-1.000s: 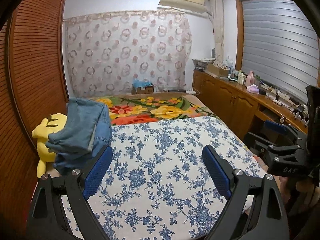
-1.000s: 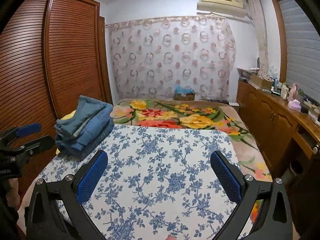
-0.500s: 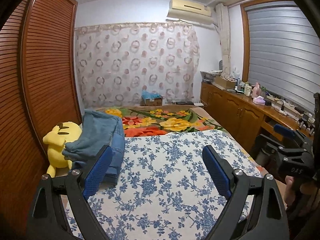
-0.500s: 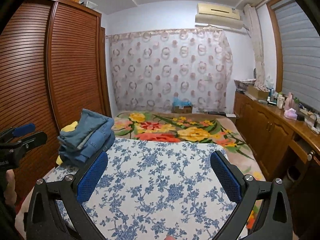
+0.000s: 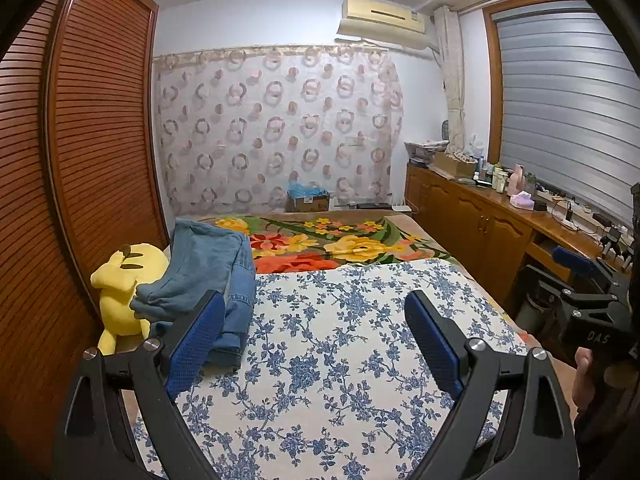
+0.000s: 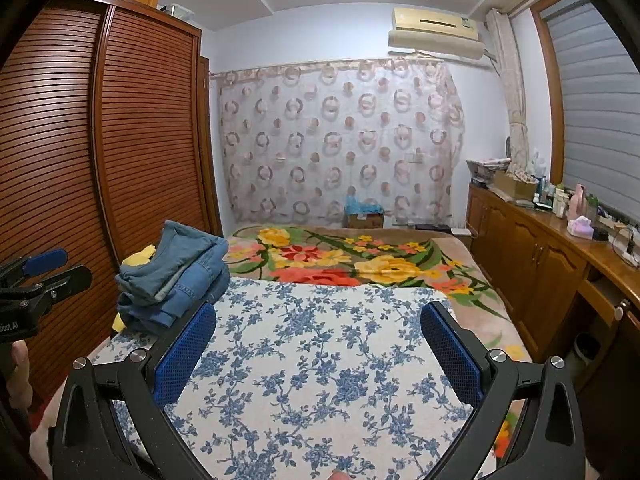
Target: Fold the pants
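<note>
At left of both frames, the folded blue denim pants (image 5: 208,276) (image 6: 176,276) lie on the blue-flowered white bedsheet (image 5: 340,340) (image 6: 320,360), while the left gripper (image 5: 316,344) and the right gripper (image 6: 320,354) hover wide apart, grasping nothing.

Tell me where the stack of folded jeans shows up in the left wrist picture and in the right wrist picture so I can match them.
Left wrist: the stack of folded jeans sits left of centre, partly behind the left gripper, against the yellow plush toy.
Right wrist: the stack sits at mid-left, just above the right gripper.
Shared landmark: the blue floral sheet under the stack.
</note>
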`<state>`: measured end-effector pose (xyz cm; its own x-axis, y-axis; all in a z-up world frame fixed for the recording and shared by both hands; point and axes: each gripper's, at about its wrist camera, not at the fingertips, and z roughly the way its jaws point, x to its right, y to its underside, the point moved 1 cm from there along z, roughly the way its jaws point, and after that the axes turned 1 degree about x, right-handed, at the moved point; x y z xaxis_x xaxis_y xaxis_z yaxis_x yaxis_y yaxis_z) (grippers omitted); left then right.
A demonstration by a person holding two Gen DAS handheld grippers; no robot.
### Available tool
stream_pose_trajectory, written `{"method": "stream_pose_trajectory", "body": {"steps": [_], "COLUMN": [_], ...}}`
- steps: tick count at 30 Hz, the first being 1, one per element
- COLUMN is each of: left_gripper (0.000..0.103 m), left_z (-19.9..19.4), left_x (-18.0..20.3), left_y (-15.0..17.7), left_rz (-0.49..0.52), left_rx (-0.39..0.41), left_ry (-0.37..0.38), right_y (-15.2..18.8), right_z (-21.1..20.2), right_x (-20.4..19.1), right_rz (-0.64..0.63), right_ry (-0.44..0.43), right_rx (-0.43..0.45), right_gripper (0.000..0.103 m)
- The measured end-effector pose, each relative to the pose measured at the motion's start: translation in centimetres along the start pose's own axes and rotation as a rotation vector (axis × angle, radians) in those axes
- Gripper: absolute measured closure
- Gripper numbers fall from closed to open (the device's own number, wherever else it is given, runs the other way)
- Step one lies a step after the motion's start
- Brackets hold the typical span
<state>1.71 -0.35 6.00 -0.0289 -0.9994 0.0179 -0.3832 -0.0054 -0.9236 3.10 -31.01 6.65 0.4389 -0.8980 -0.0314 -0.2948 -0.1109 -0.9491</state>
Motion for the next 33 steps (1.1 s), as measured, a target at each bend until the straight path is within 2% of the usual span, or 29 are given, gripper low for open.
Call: {"method": "stream_pose_trajectory", "body": {"steps": [33], "left_gripper": [0.011], "left_z": [-0.04], "left_x": [-0.11], "left_y": [0.36], "left_rz": [0.000], "left_rx": [0.000], "left_ry": [0.003], "right_y": [0.23], "right_z": [0.10], "right_x": [-0.09], "right_rz": [0.003], "right_ry": [-0.005], "right_rx": [0.008], "right_gripper": [0.001]}}
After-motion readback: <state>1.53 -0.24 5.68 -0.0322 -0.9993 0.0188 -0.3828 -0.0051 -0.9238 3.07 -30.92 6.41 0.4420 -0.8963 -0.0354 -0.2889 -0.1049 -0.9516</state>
